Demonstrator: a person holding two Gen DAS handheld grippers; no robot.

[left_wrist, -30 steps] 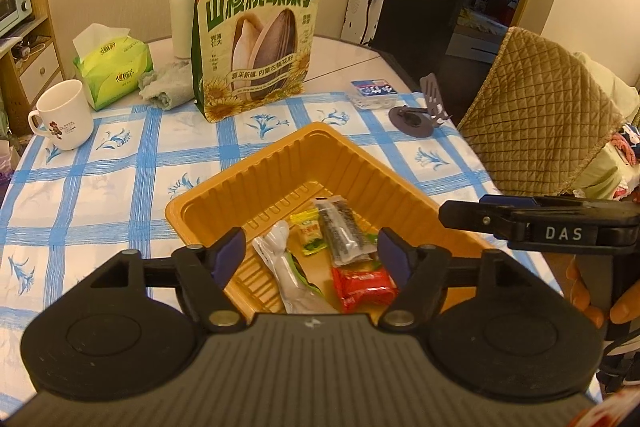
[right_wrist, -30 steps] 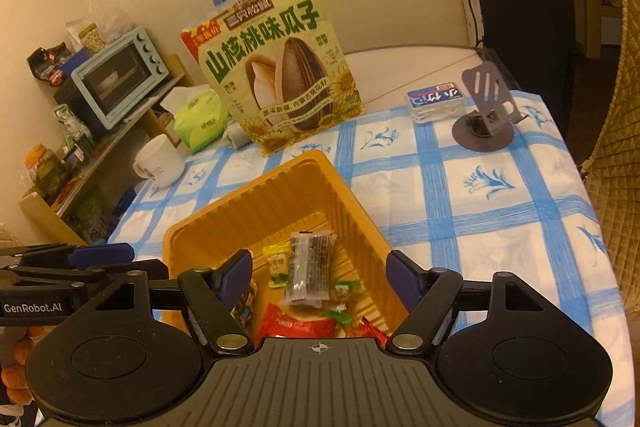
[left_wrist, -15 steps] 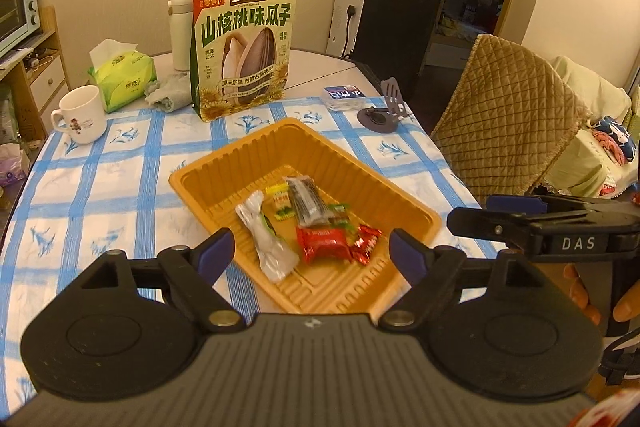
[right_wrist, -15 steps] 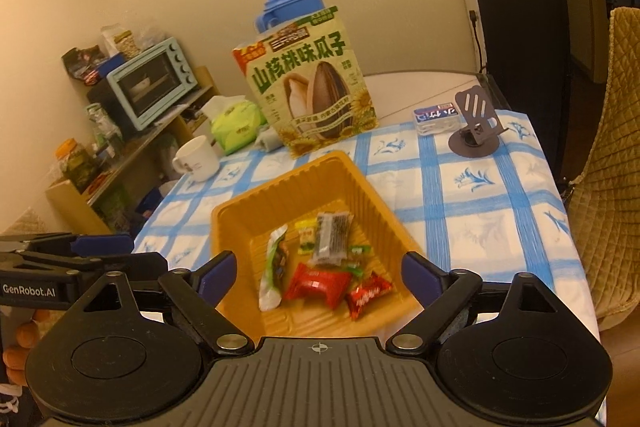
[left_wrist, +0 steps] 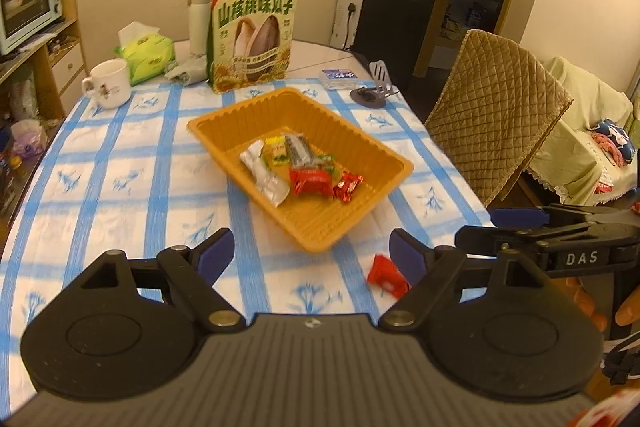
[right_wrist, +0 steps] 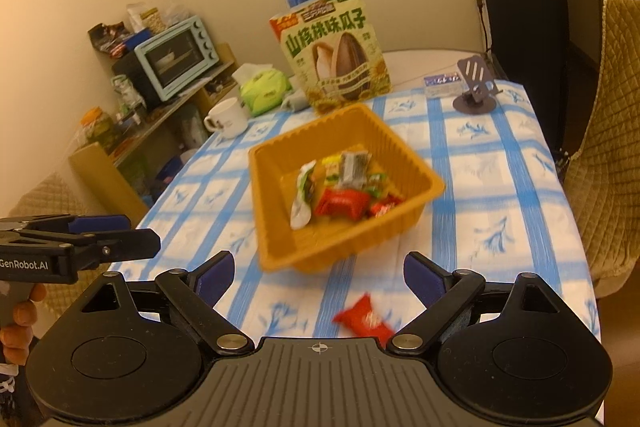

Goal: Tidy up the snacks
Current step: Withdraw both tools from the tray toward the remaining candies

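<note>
Both grippers now sit farther back from the ribbed orange plastic tray (left_wrist: 320,231) than a second ago — the whole tray shows, resting on the blue-checked tablecloth (left_wrist: 120,163) with its wrapped snacks (left_wrist: 304,167) inside. The left gripper (left_wrist: 310,253) and right gripper (right_wrist: 320,277) have just been opening; jaws stand wide, holding nothing. A small red-wrapped candy (right_wrist: 362,319) has come into view — on the cloth near the tray's near corner.
</note>
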